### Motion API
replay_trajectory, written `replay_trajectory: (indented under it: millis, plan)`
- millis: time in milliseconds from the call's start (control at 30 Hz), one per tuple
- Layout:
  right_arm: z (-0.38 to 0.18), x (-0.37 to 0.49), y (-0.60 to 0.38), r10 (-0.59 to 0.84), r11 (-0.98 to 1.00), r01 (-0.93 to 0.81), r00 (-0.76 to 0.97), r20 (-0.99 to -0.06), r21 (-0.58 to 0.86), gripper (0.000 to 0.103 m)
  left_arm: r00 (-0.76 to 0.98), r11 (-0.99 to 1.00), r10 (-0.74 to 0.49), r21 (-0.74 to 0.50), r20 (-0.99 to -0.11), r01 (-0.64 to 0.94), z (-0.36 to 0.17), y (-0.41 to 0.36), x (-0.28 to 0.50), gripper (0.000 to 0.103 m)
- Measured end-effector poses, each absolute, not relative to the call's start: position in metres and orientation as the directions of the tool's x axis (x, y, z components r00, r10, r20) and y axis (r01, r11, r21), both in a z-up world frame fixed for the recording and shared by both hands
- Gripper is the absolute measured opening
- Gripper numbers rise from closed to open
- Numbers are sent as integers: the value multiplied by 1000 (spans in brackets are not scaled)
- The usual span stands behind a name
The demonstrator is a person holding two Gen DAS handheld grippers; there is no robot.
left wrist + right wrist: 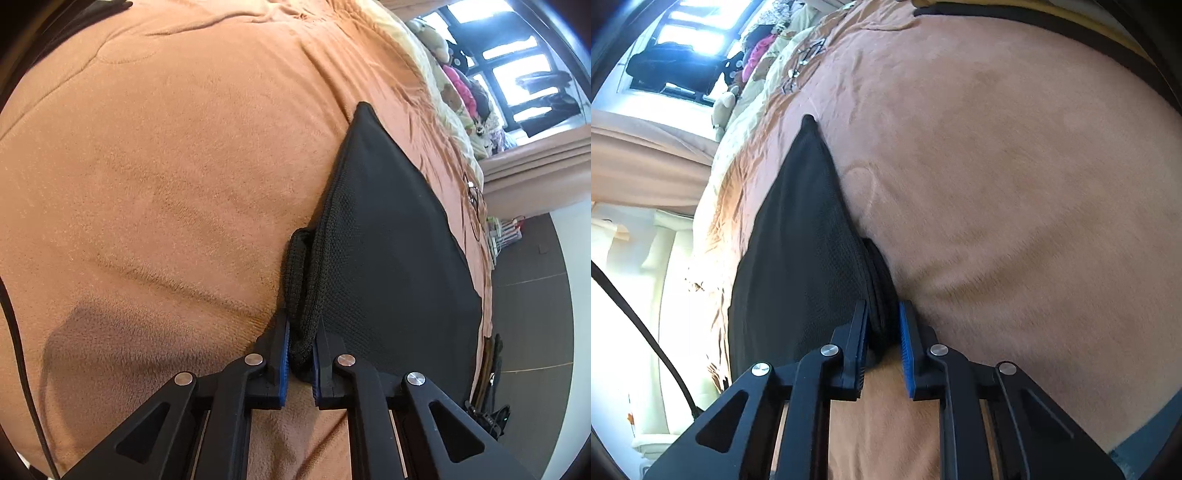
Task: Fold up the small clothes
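We've got our left gripper (301, 343) pinching one bunched corner of the black knit garment (388, 251), and our right gripper (883, 332) clamped on another; it's stretched out over the orange blanket (166, 166).

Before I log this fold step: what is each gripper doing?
Left gripper: shut on the bunched edge of the black garment.
Right gripper: shut on the same black garment, at another bunched edge.

Bright daylight from blown-out window (517, 70), soft shadow on blanket (85, 332), strong fisheye bending at edges.
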State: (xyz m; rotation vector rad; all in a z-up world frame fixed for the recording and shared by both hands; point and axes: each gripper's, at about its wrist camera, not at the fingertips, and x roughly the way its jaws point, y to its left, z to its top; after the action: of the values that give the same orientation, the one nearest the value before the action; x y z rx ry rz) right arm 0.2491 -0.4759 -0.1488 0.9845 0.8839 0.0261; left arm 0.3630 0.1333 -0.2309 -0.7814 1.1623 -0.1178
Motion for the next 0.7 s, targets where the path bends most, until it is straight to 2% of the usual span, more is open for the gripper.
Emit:
replay_trajectory:
  millis: [167,300,333,367,700]
  plan:
    - [-149,243,-479,461,554,322,649,-605,768,14,437,728,-471,-617,-767,-299,-226,135,363,9]
    - [-157,254,-489,462,521,323,671,-579,790,14,462,723,-467,-627,-754,-292,-217,139,360,8]
    - [-157,257,-492,453,521,321,681,-575,791,12,465,721,-467,-629,-752,-291,-216,141,358,8]
    - [-157,256,-492,445,525,320,687,-575,789,2,469,719,-468,-631,-749,-292,-214,142,356,8]
    - [-120,222,-466,431,651,217,682,-590,727,0,508,708,-449,-640,-735,-299,-196,158,306,8]
